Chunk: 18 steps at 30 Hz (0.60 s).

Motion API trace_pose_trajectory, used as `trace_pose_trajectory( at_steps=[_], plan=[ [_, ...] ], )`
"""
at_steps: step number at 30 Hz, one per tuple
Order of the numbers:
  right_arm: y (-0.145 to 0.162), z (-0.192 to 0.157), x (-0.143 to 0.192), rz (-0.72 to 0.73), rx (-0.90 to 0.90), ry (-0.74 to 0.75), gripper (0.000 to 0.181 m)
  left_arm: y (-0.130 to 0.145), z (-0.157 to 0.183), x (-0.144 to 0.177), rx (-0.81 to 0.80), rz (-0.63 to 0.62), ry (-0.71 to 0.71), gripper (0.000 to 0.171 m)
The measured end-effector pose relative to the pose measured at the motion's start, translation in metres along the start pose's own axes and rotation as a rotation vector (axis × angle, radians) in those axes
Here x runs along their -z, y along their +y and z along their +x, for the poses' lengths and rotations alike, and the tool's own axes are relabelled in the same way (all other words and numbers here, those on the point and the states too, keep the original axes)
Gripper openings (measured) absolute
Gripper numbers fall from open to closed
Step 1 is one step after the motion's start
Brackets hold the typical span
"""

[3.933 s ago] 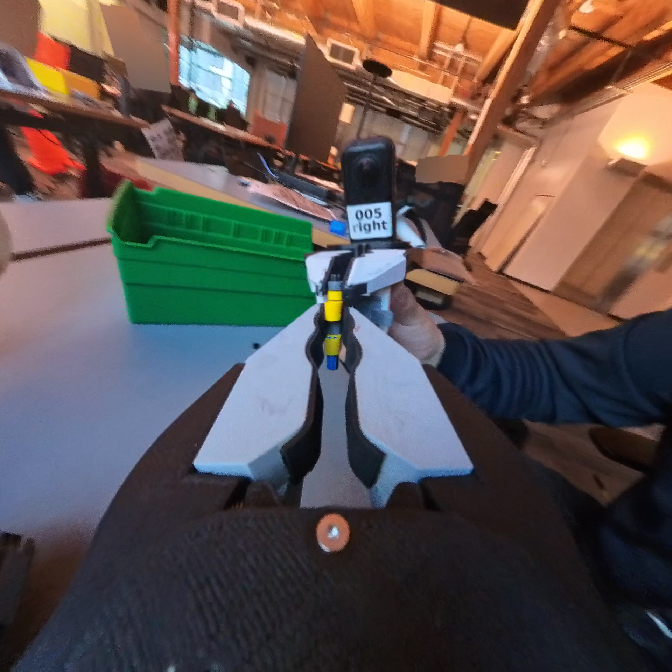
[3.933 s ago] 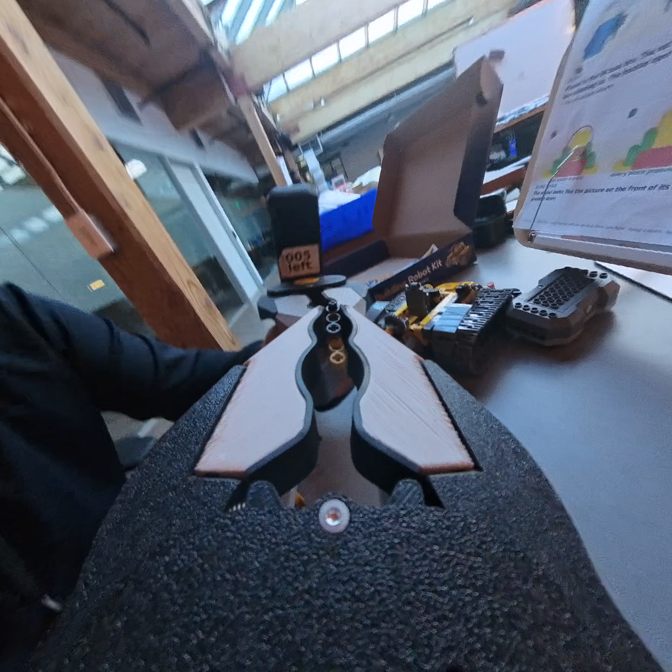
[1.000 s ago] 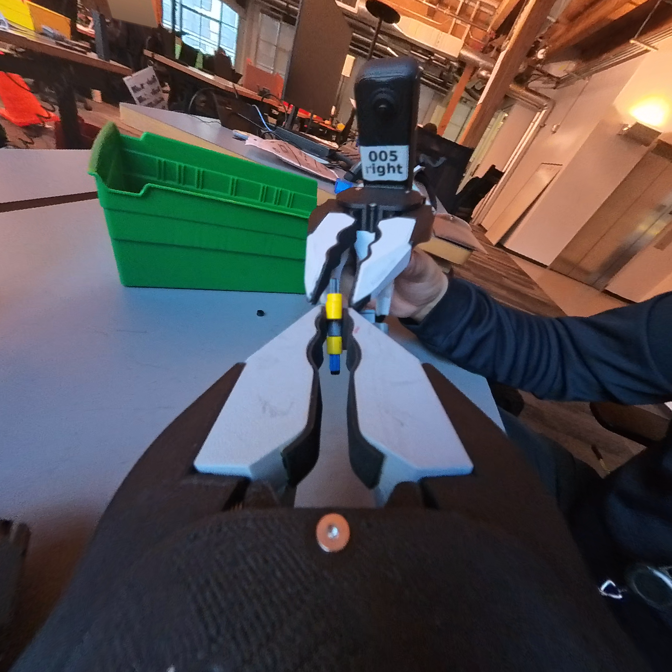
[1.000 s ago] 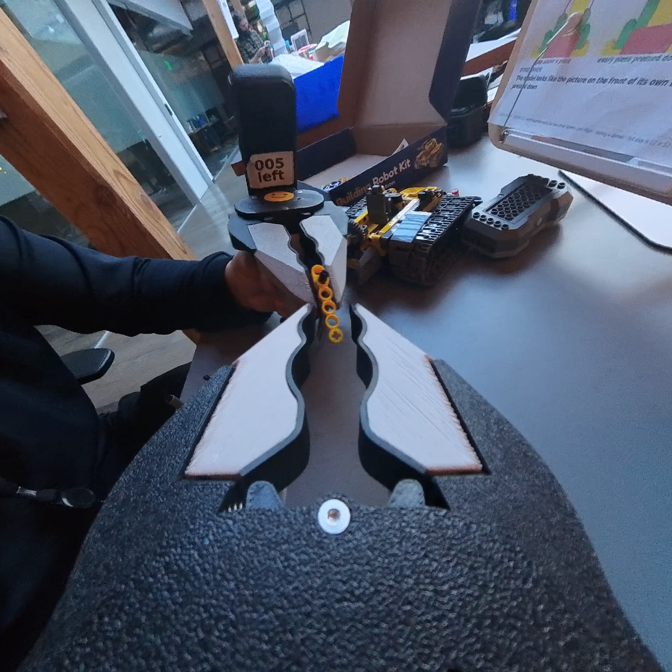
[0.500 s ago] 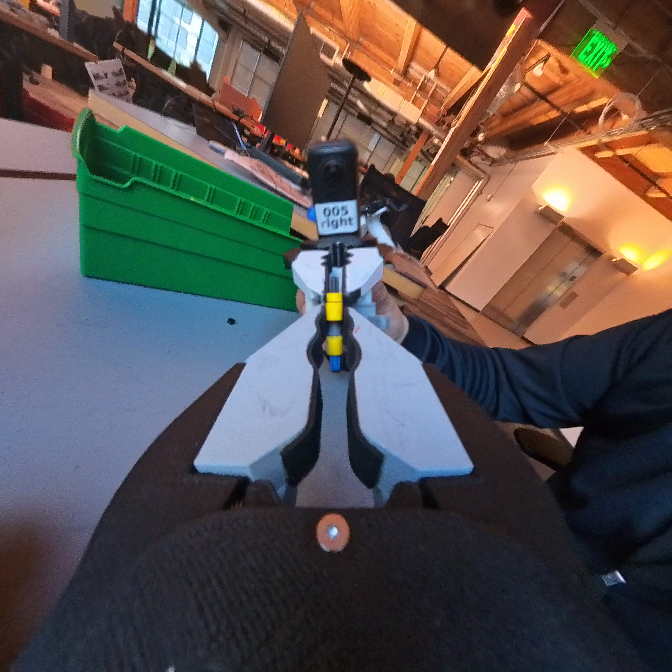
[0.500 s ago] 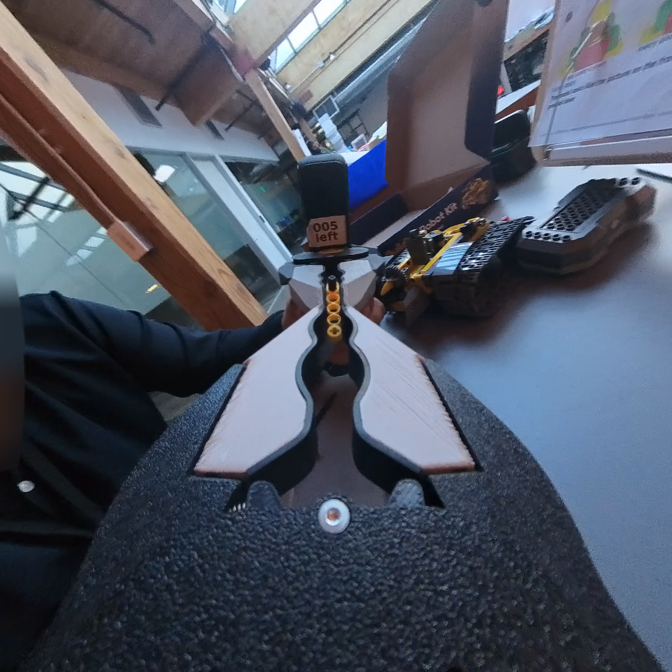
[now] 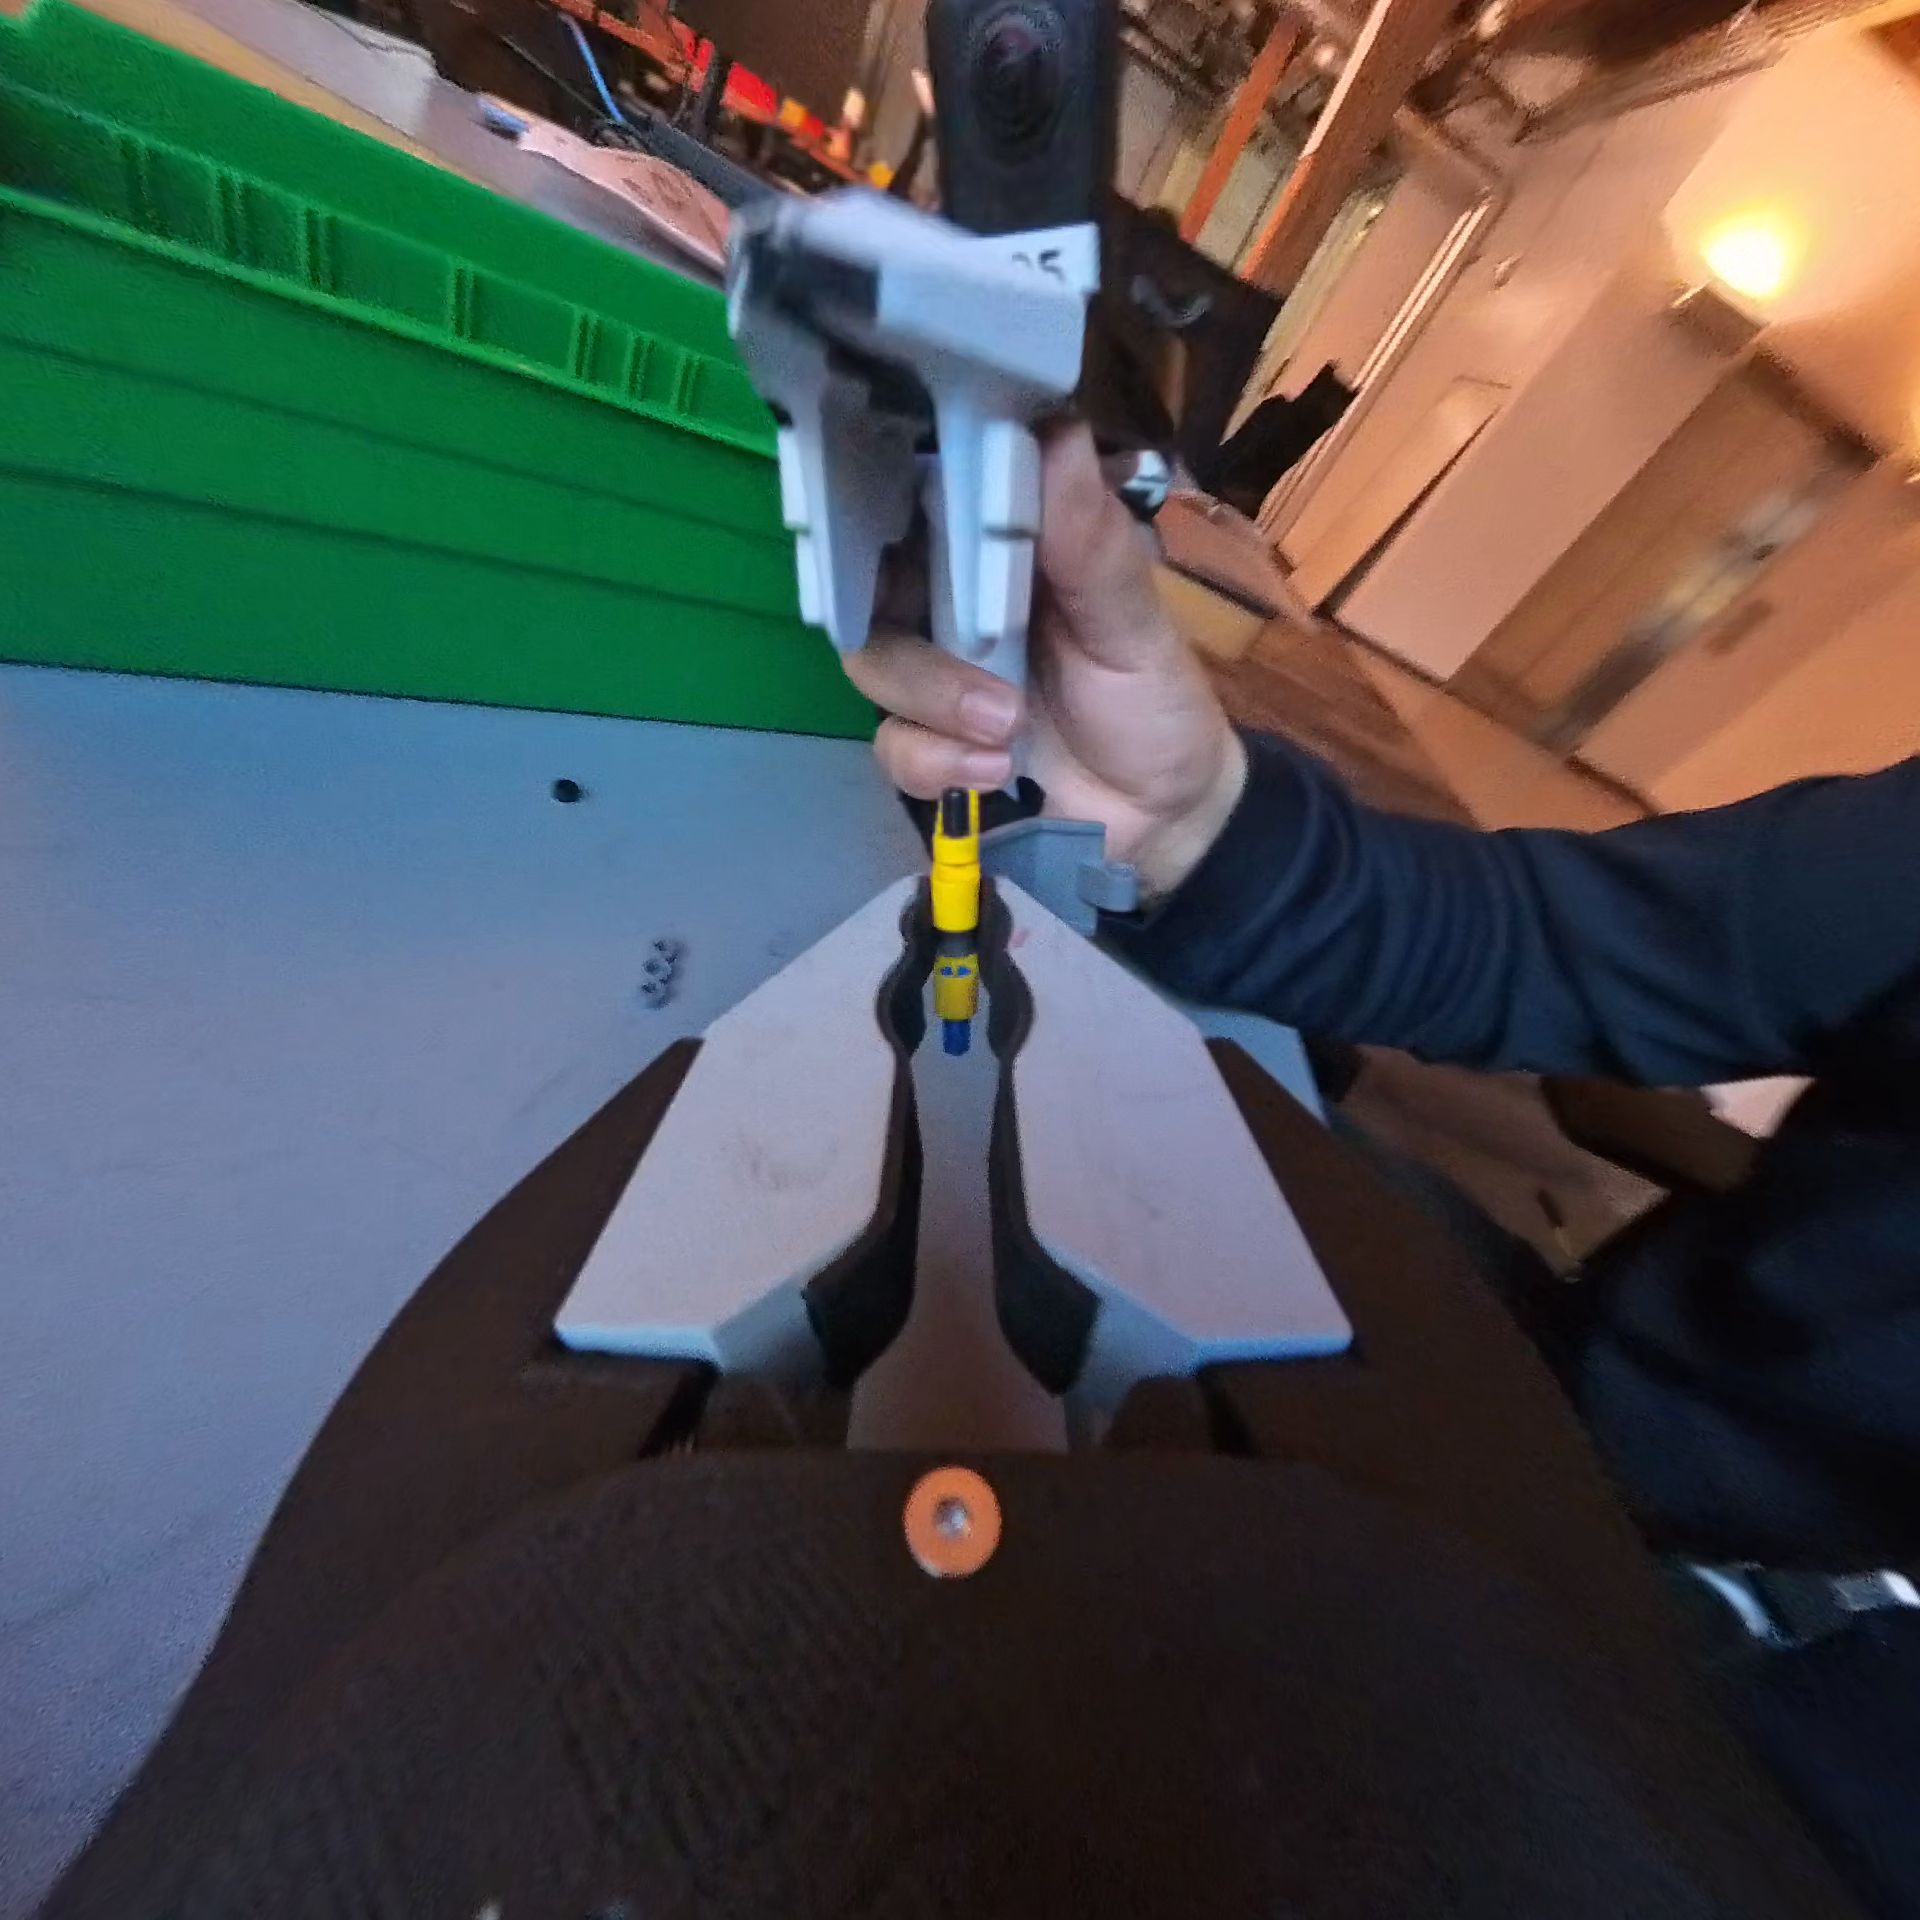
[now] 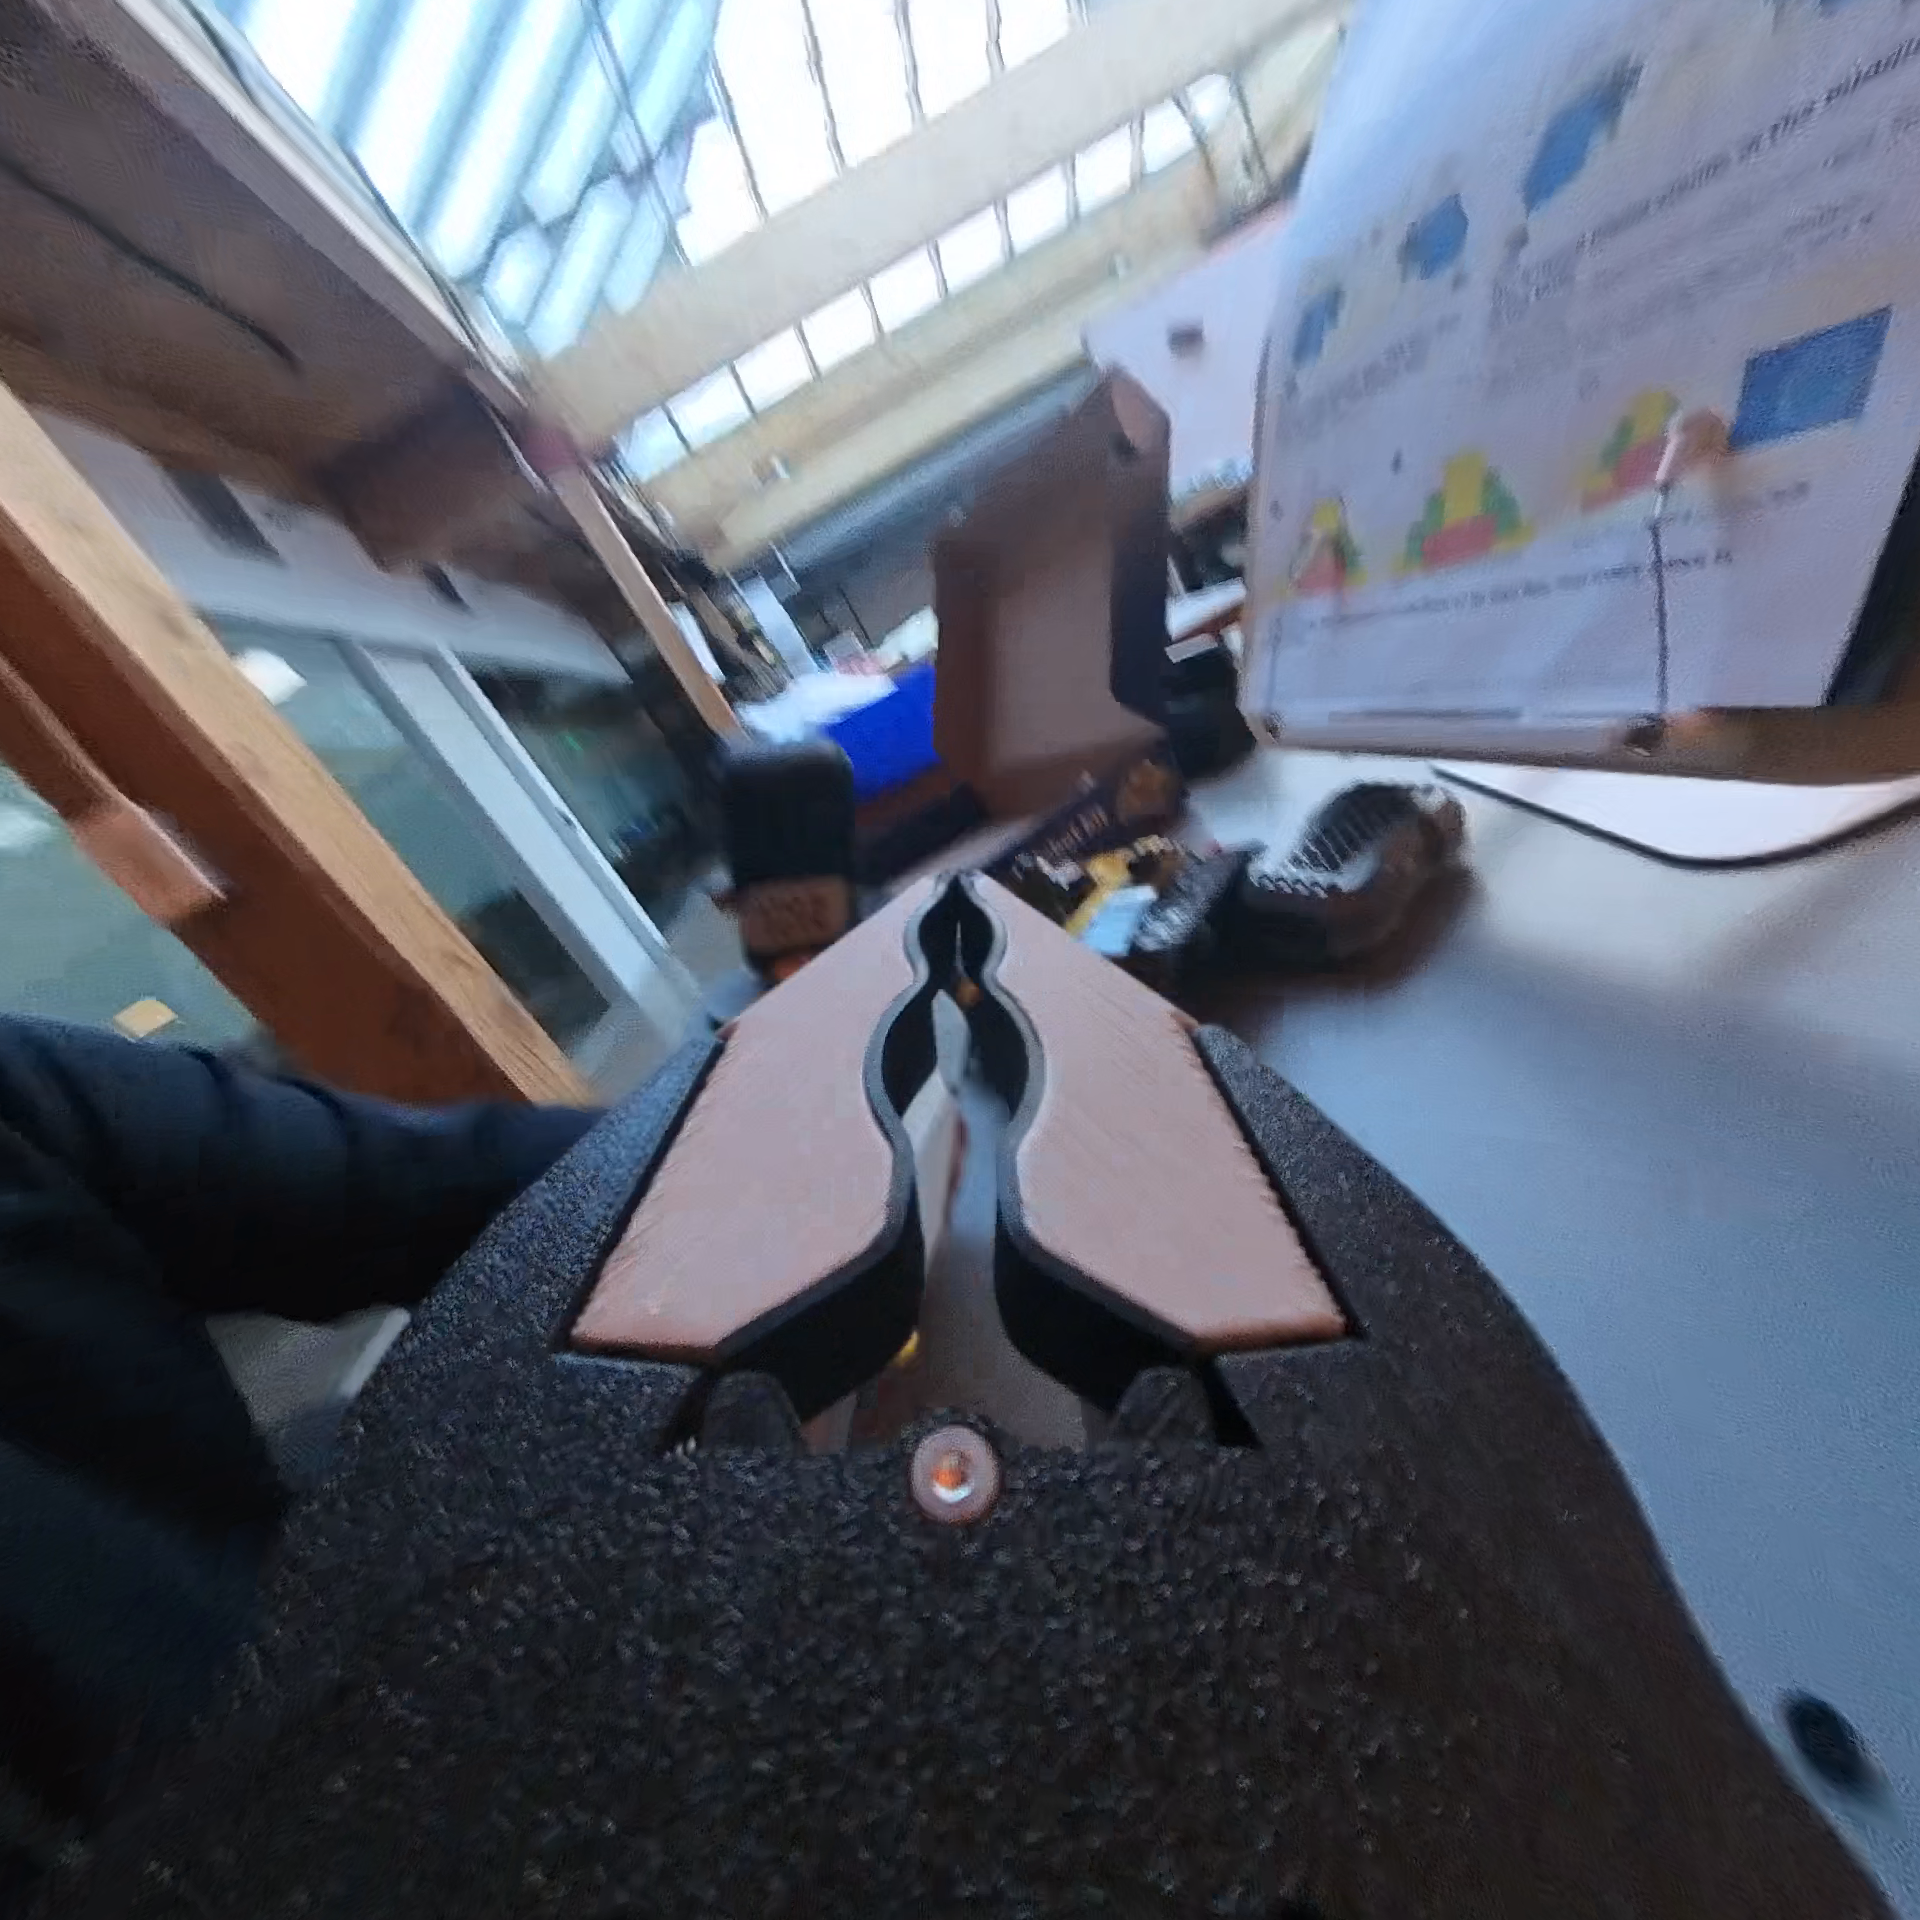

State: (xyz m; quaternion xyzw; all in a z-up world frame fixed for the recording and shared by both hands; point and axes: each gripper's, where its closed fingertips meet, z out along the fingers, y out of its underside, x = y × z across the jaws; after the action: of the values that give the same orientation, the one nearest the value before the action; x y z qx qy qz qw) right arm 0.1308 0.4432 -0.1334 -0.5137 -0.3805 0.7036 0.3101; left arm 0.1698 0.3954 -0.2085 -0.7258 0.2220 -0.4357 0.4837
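Your left gripper (image 7: 954,914) is clamped on a thin rod (image 7: 954,940) of yellow pieces with a blue tip toward you and a black end sticking out past the fingertips. Just beyond that black end, your hand (image 7: 1081,707) grips the handle of the right gripper (image 7: 914,343), seen from its side and blurred, so its jaws cannot be read there. Behind it a green bin (image 7: 343,436) stands on the grey table (image 7: 260,1039). In the right wrist view, your right gripper (image 8: 958,894) has its fingertips pressed together with nothing between them. Past them, low and to the left, sits the black camera (image 8: 787,821) of the other gripper. Farther right on the table lie a yellow and black brick model (image 8: 1164,904) and a dark studded block (image 8: 1351,862), with an open cardboard box (image 8: 1039,623) and an instruction sheet (image 8: 1579,416) standing behind
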Motion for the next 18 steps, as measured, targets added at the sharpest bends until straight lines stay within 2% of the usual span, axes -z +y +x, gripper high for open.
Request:
trace_pose_trajectory(
  at_steps=[1,3,4,5,8,10,13,18],
  plan=[
    [0.008,0.001,-0.001,-0.063,0.055,0.023,0.000,0.000,-0.002,0.000,-0.052,-0.021,-0.037,0.005],
    [0.018,-0.009,-0.004,-0.175,0.121,-0.027,0.000,-0.001,-0.007,0.007,-0.173,-0.048,-0.117,0.005],
    [0.022,-0.014,-0.005,-0.217,0.126,-0.054,0.014,-0.003,-0.010,0.011,-0.199,-0.045,-0.150,0.005],
    [0.027,-0.016,-0.005,-0.257,0.131,-0.066,0.022,-0.005,-0.012,0.015,-0.201,-0.041,-0.162,0.005],
    [0.047,-0.016,-0.003,-0.387,0.219,-0.065,0.017,-0.017,-0.008,0.025,-0.132,0.018,-0.095,0.005],
    [0.061,-0.012,-0.002,-0.466,0.298,-0.045,0.013,-0.017,-0.005,0.028,-0.071,0.012,-0.043,0.005],
    [0.069,-0.021,-0.004,-0.483,0.312,-0.097,0.007,-0.014,-0.005,0.028,-0.036,0.003,-0.015,0.004],
    [0.075,-0.021,-0.004,-0.514,0.292,-0.107,0.008,-0.008,0.000,0.023,-0.056,-0.034,-0.007,0.005]
  ],
)
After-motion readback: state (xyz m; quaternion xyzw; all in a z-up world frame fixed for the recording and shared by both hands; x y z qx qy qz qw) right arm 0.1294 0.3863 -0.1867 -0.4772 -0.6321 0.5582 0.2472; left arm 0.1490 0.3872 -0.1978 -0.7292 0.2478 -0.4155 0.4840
